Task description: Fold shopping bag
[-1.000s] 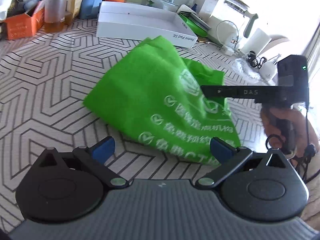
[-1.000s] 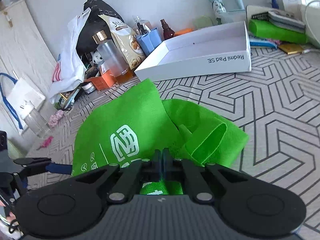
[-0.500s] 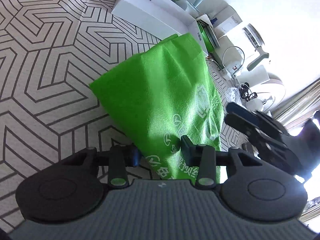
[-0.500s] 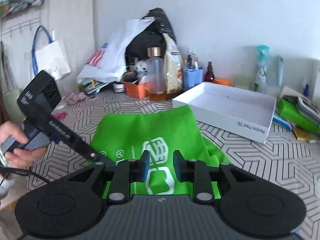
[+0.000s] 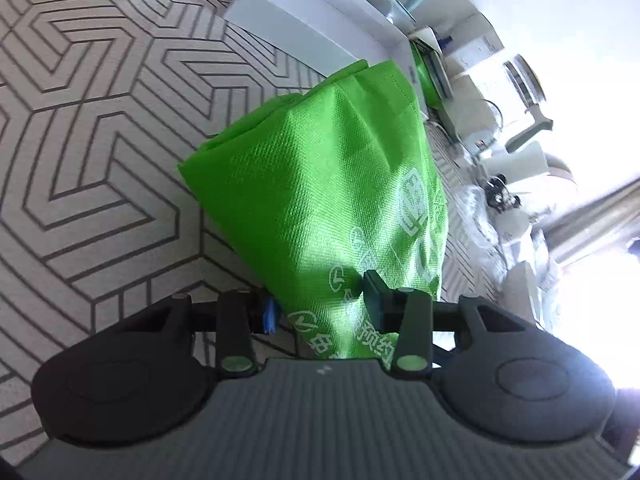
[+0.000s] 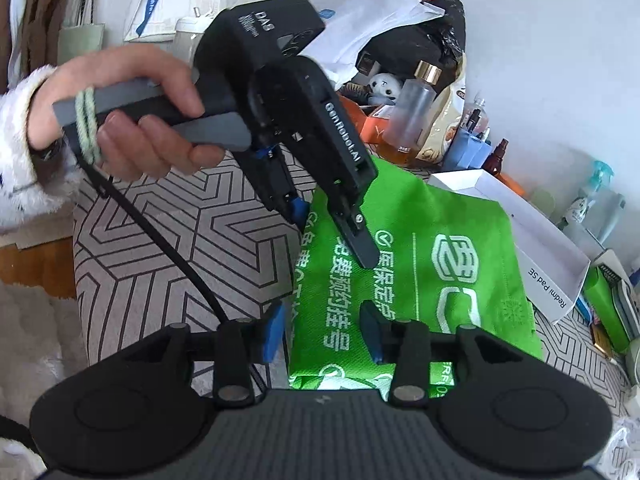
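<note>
The green shopping bag (image 6: 496,240) lies folded on the patterned table, its white print facing up. In the left wrist view the bag (image 5: 320,184) runs from the white box down into my left gripper (image 5: 320,304), whose jaws are partly closed on its near corner. The right wrist view shows that left gripper (image 6: 332,236) from the side, held by a hand (image 6: 132,120): one finger lies on the bag, the blue pad sits at its edge. My right gripper (image 6: 322,334) is opening. The bag's near edge lies between its pads without being pressed.
A white box (image 6: 548,240) marked Redmi Pad SE stands just behind the bag, also in the left wrist view (image 5: 304,20). Bottles, bags and an orange box (image 6: 416,120) crowd the back wall. The table's edge (image 6: 76,260) drops off at the left. A black cable (image 6: 172,248) trails from the left gripper.
My right gripper let go of the bag's fold, opened and swung round to the bag's printed end. My left gripper closed from wide open onto the bag's corner.
</note>
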{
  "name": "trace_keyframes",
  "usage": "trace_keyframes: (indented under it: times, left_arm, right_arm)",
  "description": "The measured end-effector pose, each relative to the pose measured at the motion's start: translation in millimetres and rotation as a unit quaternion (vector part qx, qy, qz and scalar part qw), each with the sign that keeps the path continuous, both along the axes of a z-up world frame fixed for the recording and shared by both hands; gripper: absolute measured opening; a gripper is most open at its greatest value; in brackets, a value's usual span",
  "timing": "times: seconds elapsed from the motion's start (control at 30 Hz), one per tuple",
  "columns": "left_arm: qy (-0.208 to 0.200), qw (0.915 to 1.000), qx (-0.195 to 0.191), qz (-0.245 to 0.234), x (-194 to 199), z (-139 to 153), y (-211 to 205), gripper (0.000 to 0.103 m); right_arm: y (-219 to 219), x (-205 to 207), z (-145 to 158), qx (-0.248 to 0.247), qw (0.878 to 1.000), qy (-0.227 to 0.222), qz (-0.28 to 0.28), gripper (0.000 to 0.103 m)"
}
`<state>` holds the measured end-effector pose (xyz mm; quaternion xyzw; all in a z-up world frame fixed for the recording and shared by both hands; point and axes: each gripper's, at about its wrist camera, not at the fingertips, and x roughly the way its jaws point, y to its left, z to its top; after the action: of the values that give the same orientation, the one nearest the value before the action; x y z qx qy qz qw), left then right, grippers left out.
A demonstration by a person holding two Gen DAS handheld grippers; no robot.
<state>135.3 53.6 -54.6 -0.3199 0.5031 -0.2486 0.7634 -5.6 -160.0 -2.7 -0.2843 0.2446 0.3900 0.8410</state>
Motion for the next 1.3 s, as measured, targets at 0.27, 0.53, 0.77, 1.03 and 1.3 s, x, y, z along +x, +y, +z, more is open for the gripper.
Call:
trace_keyframes:
  times: [0.27, 0.53, 0.77, 1.03, 1.3]
  left_arm:
    - [0.034, 0.9992, -0.015, -0.011, 17.7, -6.2, -0.9, 0.039]
    - [-0.007, 0.9992, 0.035, -0.015, 11.2, 3.7, 0.7, 0.039]
    - [-0.161, 0.9708, 0.173, -0.041, -28.3, 46.9, 7.0, 0.042]
    - [-0.333, 0.8854, 0.296, -0.133, -73.9, 72.0, -13.9, 0.049]
    - [-0.347, 0.8635, 0.232, -0.283, -103.2, 71.9, -30.4, 0.052]
  right_arm:
    - [9.9, -0.3, -22.8, -0.042, 0.997, -0.057, -0.013, 0.055]
    - [-10.3, 33.8, -20.3, 0.043, 0.996, 0.057, -0.052, 0.029]
    - [-53.7, 80.4, -21.1, 0.191, 0.946, 0.242, -0.105, 0.024]
    - [-82.5, 105.5, -41.4, 0.286, 0.873, 0.386, -0.085, 0.019]
    - [-104.2, 119.6, -62.9, 0.327, 0.802, 0.496, -0.058, 0.018]
